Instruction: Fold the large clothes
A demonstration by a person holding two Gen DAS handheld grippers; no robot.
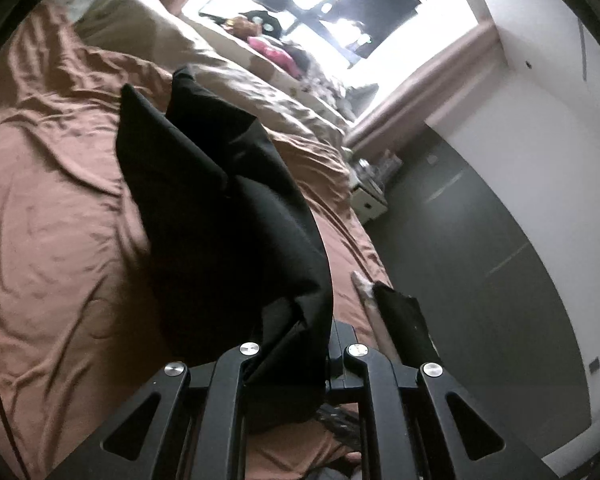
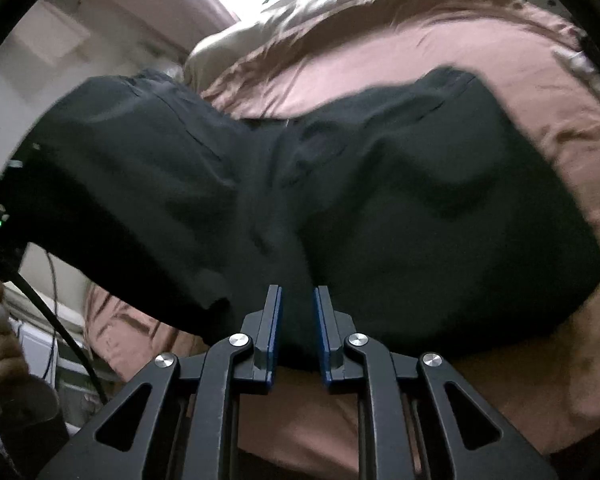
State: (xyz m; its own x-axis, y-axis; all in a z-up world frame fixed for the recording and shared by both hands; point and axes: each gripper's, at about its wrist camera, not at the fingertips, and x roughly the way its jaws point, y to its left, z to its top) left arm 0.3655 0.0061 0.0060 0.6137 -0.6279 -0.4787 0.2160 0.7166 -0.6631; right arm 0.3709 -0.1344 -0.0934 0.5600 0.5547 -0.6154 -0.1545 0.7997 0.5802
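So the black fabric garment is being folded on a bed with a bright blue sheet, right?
Not quite: the sheet is brownish-pink, not blue, as the left wrist view shows plainly. The rest holds: the black fabric garment is over the bed, a fold of it caught in the left hand-held gripper.

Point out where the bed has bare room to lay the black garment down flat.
Free: the brown sheet left of the black garment, from the near edge up to the beige duvet. Crowded: the windowsill beyond the duvet, full of small items, and the nightstand by the wall.
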